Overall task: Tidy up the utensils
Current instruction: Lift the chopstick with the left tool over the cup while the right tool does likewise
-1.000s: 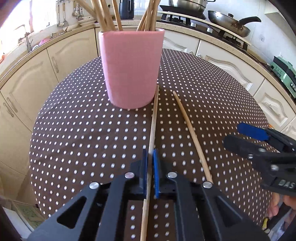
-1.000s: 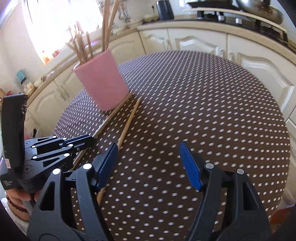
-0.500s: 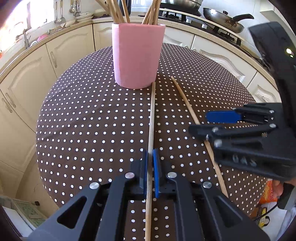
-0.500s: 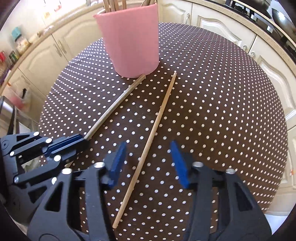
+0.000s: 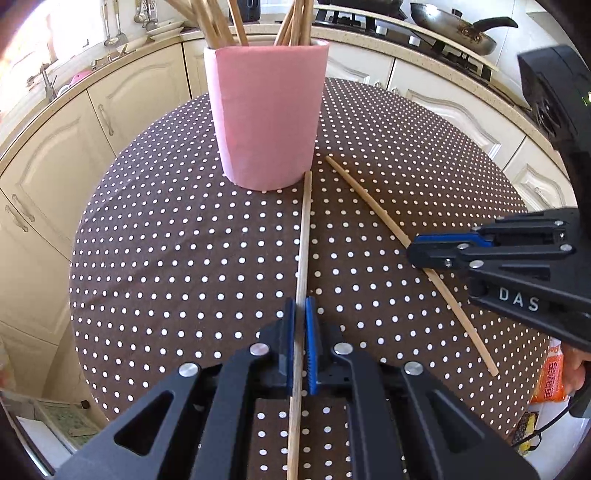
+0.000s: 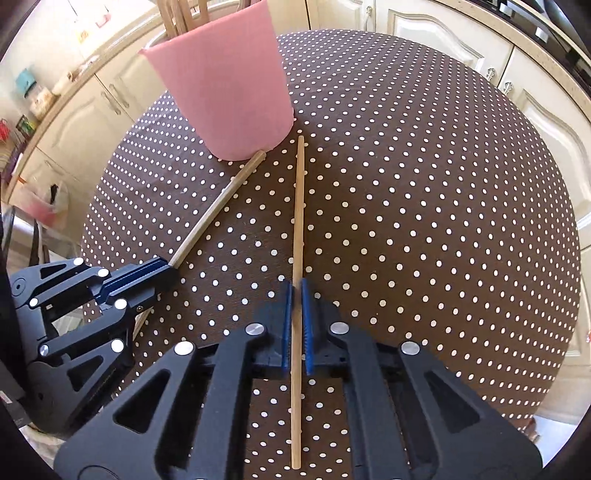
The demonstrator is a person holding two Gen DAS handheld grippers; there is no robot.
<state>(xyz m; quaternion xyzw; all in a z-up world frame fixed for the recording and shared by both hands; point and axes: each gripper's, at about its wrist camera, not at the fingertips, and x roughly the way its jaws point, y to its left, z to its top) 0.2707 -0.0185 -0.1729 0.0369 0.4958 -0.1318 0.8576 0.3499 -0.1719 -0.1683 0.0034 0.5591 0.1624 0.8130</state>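
The left gripper [image 5: 300, 314] is pinching one chopstick [image 5: 303, 236], its far tip touching the pink cup [image 5: 266, 118]. The right gripper [image 6: 295, 295] is clamping the other chopstick [image 6: 298, 206], which is lying lengthwise toward the cup.

— What sort of place is this?
— A home kitchen. Cream cabinet doors [image 5: 122, 99] with curved panels and metal handles run round under a pale stone worktop [image 5: 476, 86].
— Anything for cooking?
— A gas hob [image 5: 373, 20] with a worn frying pan [image 5: 452, 31] on it, ladles [image 5: 142, 14] hanging by a bright window, and a tap [image 5: 46, 77] at the far left.
— And in the middle?
— A round counter under a brown polka-dot cloth [image 5: 192, 258], with a pink holder [image 5: 267, 118] of wooden chopsticks.
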